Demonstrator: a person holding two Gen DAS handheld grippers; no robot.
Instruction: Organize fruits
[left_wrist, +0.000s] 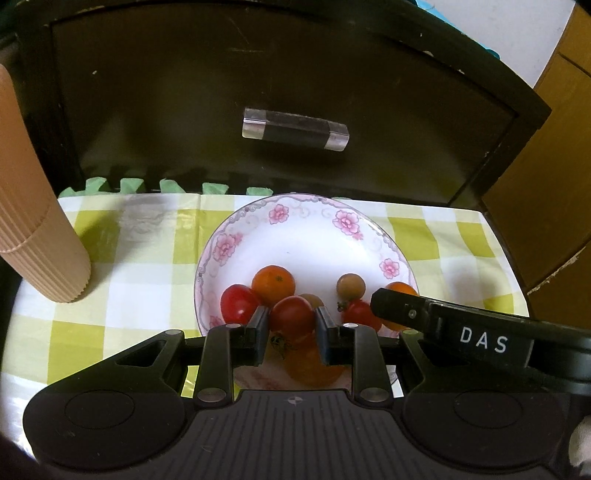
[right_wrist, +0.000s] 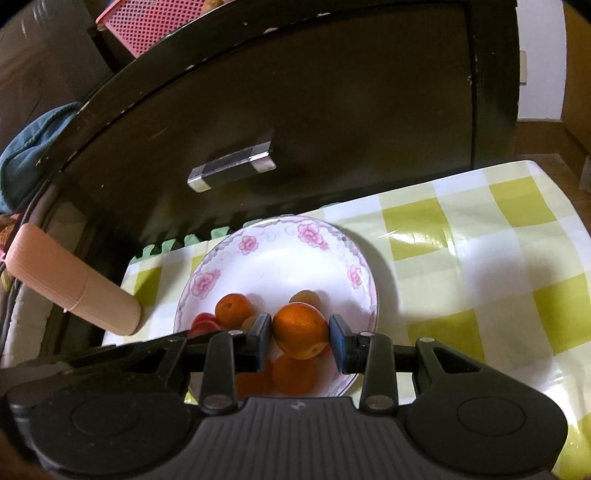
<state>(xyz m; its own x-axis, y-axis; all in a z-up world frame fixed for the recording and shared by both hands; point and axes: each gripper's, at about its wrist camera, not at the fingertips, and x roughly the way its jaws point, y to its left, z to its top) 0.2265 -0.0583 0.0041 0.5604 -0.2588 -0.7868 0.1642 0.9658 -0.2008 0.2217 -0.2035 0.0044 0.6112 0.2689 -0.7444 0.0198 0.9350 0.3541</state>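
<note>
Red and round, a cherry tomato (left_wrist: 291, 314) sits squeezed in your left gripper (left_wrist: 291, 326) while your right gripper (right_wrist: 301, 330) pinches a small orange (right_wrist: 300, 328), both just above the flowered plate (left_wrist: 310, 236) of fruit.

Right of the plate (right_wrist: 364, 280) the checked tabletop (right_wrist: 480, 258) lies open. A ribbed cardboard tube (left_wrist: 40, 236) blocks the left; the dark cabinet front (left_wrist: 258, 74) walls off the back.

Fruits (left_wrist: 273, 284) lie in the plate (left_wrist: 314, 236), cabinet (left_wrist: 258, 74) behind, roll (left_wrist: 33, 221) at its left.
</note>
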